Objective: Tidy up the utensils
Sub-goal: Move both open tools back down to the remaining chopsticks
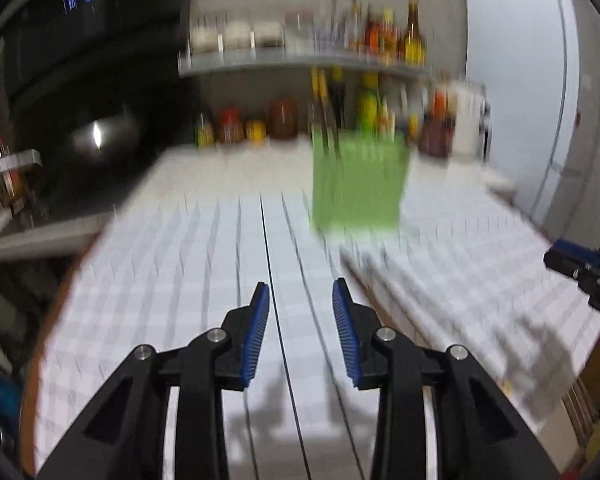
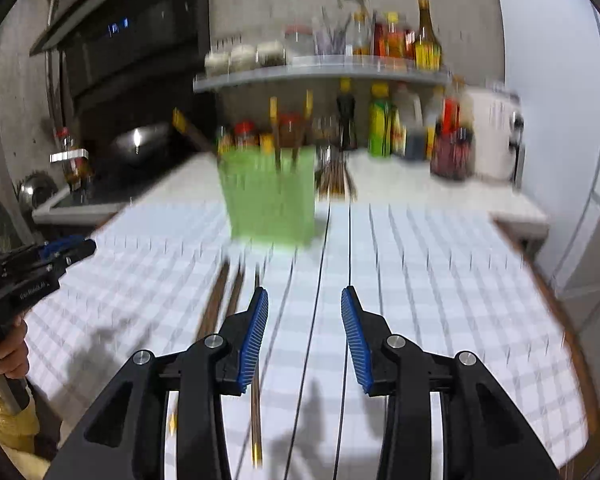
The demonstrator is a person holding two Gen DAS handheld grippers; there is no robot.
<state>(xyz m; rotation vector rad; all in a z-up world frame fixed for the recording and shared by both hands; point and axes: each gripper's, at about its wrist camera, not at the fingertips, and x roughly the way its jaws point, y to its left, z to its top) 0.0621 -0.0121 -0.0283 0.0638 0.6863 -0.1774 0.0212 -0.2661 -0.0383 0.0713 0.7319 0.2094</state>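
Both the left gripper and the right gripper have their jaws apart, holding nothing. The green holder stands near the counter's back edge, chopsticks lying before it.

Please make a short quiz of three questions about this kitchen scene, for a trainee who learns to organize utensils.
1. True or false: the left gripper holds a chopstick between its pads.
2. Multiple choice: where are the loose chopsticks in the right wrist view? A. inside the green holder B. flat on the checked tablecloth, in front of the holder C. on the wall shelf
3. Fill in: the right gripper has its jaws ____, with nothing between them.

Key
1. False: its jaws stand apart over bare cloth.
2. B. Other chopsticks already stand in the holder.
3. Open.
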